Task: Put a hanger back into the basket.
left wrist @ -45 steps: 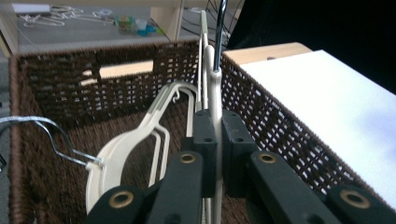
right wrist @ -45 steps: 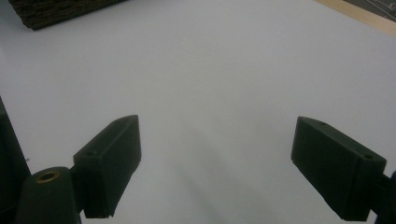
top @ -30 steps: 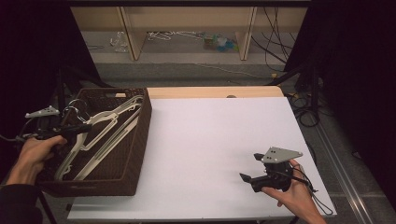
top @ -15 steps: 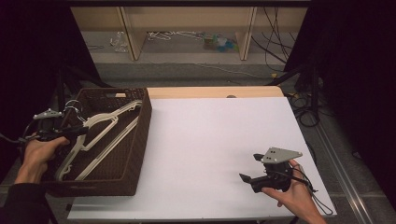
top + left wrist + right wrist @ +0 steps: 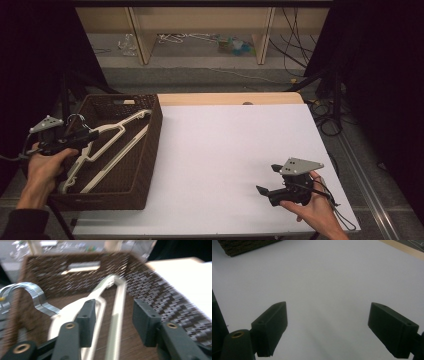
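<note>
Between the jaws of the left gripper (image 5: 113, 320) — just opened partway — a white hanger (image 5: 110, 297) is released into the basket (image 5: 155, 297); nothing is held.

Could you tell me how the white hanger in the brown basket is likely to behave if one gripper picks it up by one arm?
The white hanger looks like thin moulded plastic, so probably light and fairly stiff. Long and lopsided, it would likely swing from a one-arm grip. Its metal hook, or the hangers beside it, might snag the woven basket.
</note>
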Demonstrator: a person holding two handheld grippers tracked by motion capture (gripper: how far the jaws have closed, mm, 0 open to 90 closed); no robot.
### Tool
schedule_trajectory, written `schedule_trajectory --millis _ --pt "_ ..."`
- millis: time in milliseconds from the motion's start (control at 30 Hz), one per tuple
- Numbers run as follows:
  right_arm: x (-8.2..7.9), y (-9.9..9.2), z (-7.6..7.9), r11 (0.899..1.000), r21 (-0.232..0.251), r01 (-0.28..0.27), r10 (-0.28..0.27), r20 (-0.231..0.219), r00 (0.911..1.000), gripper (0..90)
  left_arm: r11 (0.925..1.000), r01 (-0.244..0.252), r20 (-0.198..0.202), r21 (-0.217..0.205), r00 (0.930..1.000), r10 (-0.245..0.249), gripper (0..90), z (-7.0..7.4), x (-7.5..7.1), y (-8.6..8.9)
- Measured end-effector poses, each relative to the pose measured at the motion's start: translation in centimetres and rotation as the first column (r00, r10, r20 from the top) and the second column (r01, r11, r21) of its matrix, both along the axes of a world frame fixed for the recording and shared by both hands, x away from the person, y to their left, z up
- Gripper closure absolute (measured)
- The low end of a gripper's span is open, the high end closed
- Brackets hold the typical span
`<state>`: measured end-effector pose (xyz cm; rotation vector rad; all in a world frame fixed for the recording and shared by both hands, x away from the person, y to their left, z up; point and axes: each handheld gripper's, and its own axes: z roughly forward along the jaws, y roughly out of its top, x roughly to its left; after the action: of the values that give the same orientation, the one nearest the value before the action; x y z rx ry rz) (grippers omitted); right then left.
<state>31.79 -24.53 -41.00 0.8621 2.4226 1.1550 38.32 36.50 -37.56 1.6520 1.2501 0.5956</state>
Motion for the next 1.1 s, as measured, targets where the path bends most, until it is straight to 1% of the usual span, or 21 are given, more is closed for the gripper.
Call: schedule_trajectory --millis 100,167,233,333,367,467,533,567,633,667,733,767,800,833,900,933,967,1000,1033,1067,1100 --pt "-0.1 0.0 0.1 1.0 0.001 -0.003 0.003 0.003 1.0 16.8 0.9991 0.033 0.047 -0.025 0.9984 -0.032 47.8 0.5 -1.1 -1.8" --pt "-0.1 0.1 0.1 1.0 0.004 0.0 0.0 0.009 1.0 16.8 0.9974 0.065 0.076 -0.03 0.9952 -0.062 45.2 0.9 -2.0 -3.4" --pt "-0.1 0.1 0.2 1.0 0.006 -0.003 0.003 0.013 0.9999 16.8 0.9949 0.095 0.096 -0.034 0.9912 -0.091 43.8 1.2 -2.8 -4.8" --pt "-0.2 0.2 0.3 1.0 0.014 -0.004 0.004 0.015 0.9999 16.8 0.9881 0.149 0.119 -0.039 0.9824 -0.143 42.0 1.3 -3.7 -6.9" --pt "-0.3 0.2 0.3 1.0 0.015 -0.005 0.004 0.023 0.9997 16.7 0.986 0.163 0.119 -0.036 0.9802 -0.158 41.0 1.3 -4.0 -7.6" --pt "-0.4 0.3 0.3 1.0 0.021 -0.003 0.003 0.008 1.0 16.7 0.9751 0.216 0.132 -0.051 0.9692 -0.208 38.9 1.1 -4.9 -9.6" --pt "-0.4 0.3 0.4 1.0 0.019 -0.009 0.009 0.029 0.9995 16.7 0.9681 0.248 0.144 -0.038 0.9601 -0.24 38.6 0.9 -5.5 -11.0" --pt "-0.5 0.3 0.4 1.0 0.023 -0.009 0.008 0.022 0.9997 16.7 0.9661 0.257 0.135 -0.026 0.9585 -0.251 37.9 0.8 -5.7 -11.5" --pt "-0.5 0.3 0.4 1.0 0.03 -0.005 0.004 0.026 0.9997 16.7 0.9569 0.29 0.139 -0.013 0.9482 -0.286 36.7 0.4 -6.2 -12.9" --pt "-0.6 0.3 0.4 0.999 0.034 0.0 -0.001 0.03 0.9996 16.7 0.955 0.296 0.138 -0.017 0.9467 -0.291 36.3 0.2 -6.5 -13.5" --pt "-0.5 0.3 0.5 0.999 0.039 0.001 -0.002 0.033 0.9995 16.7 0.9469 0.321 0.146 0.013 0.9363 -0.32 35.3 -0.1 -6.8 -14.3" --pt "-0.6 0.3 0.6 0.999 0.046 0.0 -0.002 0.036 0.9994 16.7 0.9462 0.323 0.142 0.014 0.936 -0.322 34.9 -0.3 -7.0 -14.8" --pt "-0.6 0.2 0.6 0.999 0.049 -0.002 0.0 0.036 0.9994 16.7 0.9494 0.314 0.14 0.011 0.9396 -0.312 33.9 -0.4 -7.2 -15.3" --pt "-0.6 0.2 0.6 0.999 0.053 -0.001 -0.002 0.043 0.9991 16.7 0.9447 0.327 0.146 0.027 0.9336 -0.327 32.7 -0.5 -7.3 -15.4" --pt "-0.6 0.1 0.6 0.998 0.056 0.001 -0.003 0.042 0.9991 16.7 0.9432 0.331 0.151 0.031 0.9313 -0.332 32.5 -0.7 -7.7 -16.0" --pt "-0.7 0.1 0.6 0.998 0.057 0.002 -0.004 0.037 0.9993 16.7 0.9435 0.331 0.146 0.022 0.9326 -0.33 31.7 -0.8 -7.9 -16.5" --pt "-0.7 0.1 0.5 0.998 0.058 0.003 -0.005 0.036 0.9993 16.6 0.9381 0.344 0.145 0.04 0.9269 -0.346 30.5 -0.9 -8.0 -16.8" --pt "-0.8 0.0 0.5 0.998 0.058 0.002 -0.004 0.037 0.9993 16.6 0.9392 0.339 0.146 0.053 0.9277 -0.343 30.3 -1.0 -8.3 -17.1" --pt "-0.8 0.1 0.5 0.998 0.058 0.003 -0.005 0.039 0.9992 16.7 0.9351 0.347 0.149 0.07 0.9233 -0.354 30.1 -1.0 -8.5 -17.3" --pt "-0.8 0.1 0.4 0.998 0.057 0.002 -0.004 0.039 0.9992 16.6 0.9316 0.357 0.154 0.068 0.9188 -0.364 29.1 -1.2 -8.7 -17.6" --pt "-0.8 0.1 0.4 0.998 0.058 -0.001 -0.001 0.037 0.9993 16.6 0.9308 0.36 0.148 0.064 0.9189 -0.366 27.2 -1.4 -9.0 -17.8"
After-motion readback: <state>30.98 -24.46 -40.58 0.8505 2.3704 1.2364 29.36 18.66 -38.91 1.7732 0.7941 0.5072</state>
